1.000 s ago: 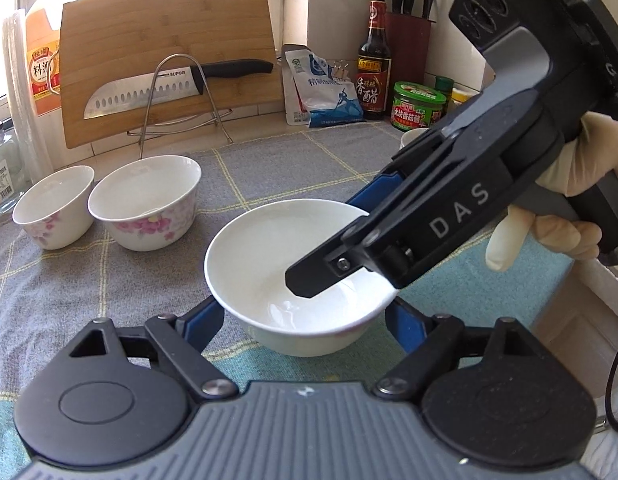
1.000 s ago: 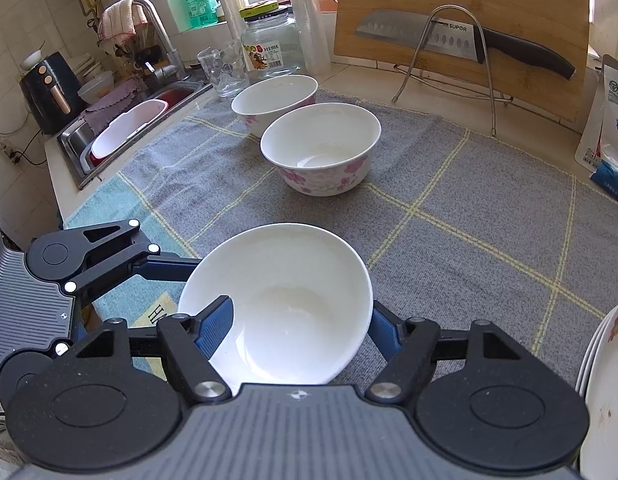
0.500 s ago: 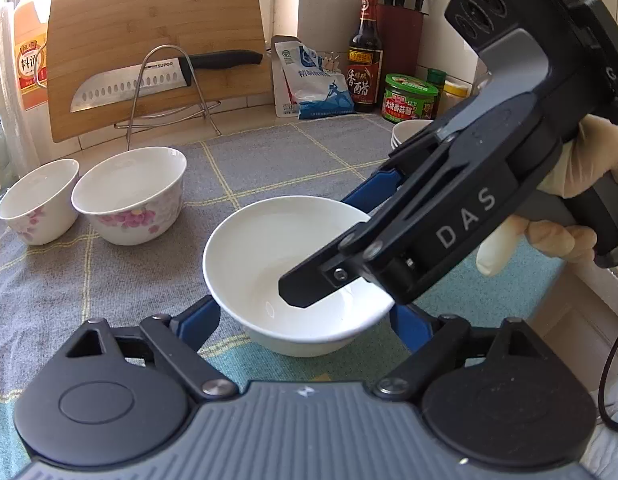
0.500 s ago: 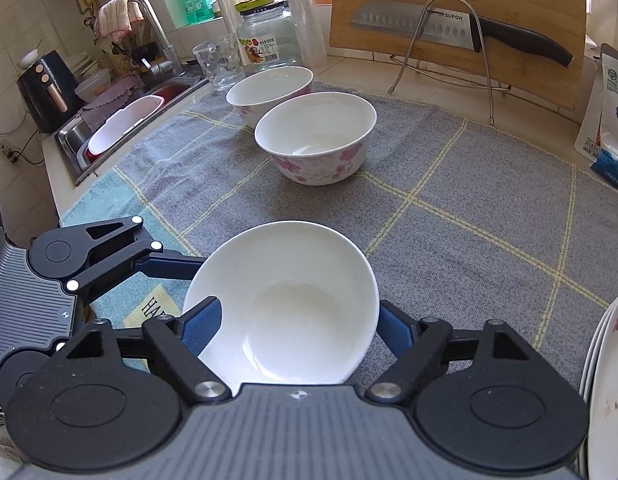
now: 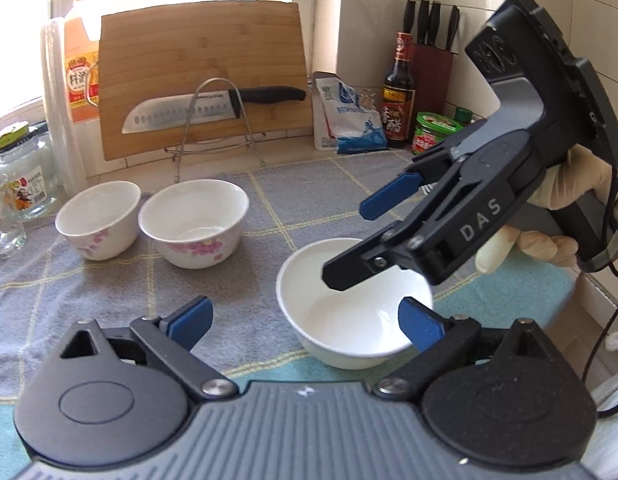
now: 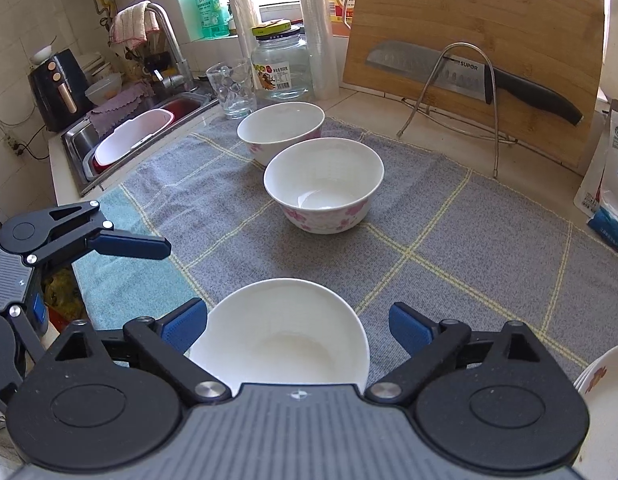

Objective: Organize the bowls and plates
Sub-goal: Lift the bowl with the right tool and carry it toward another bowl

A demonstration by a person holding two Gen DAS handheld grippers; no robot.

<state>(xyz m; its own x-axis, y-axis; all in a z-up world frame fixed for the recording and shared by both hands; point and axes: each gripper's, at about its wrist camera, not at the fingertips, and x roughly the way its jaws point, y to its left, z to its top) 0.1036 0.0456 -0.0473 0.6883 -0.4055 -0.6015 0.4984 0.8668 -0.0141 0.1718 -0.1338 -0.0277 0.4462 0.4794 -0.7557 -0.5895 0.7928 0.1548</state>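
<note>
Left wrist view: left gripper [image 5: 305, 322] jaws opening, wide; plain white bowl [image 5: 355, 304] sits on the grey checked towel [image 5: 301, 200] near the counter's front edge, right pad just beside its rim, left pad well clear, nothing gripped. Right gripper [image 5: 365, 240], in a gloved hand [image 5: 549, 216], hangs over the bowl, jaws opening, empty. Two floral bowls [image 5: 193, 224] side by side toward the back-left of the towel. Right wrist view: right gripper [image 6: 299, 328] jaws opening, straddling the plain white bowl [image 6: 281, 336], pads off the rim. Floral bowls [image 6: 323, 184] in a row behind, toward the sink [image 6: 85, 140]. Plate stack [image 6: 601, 384] at the right edge.
</note>
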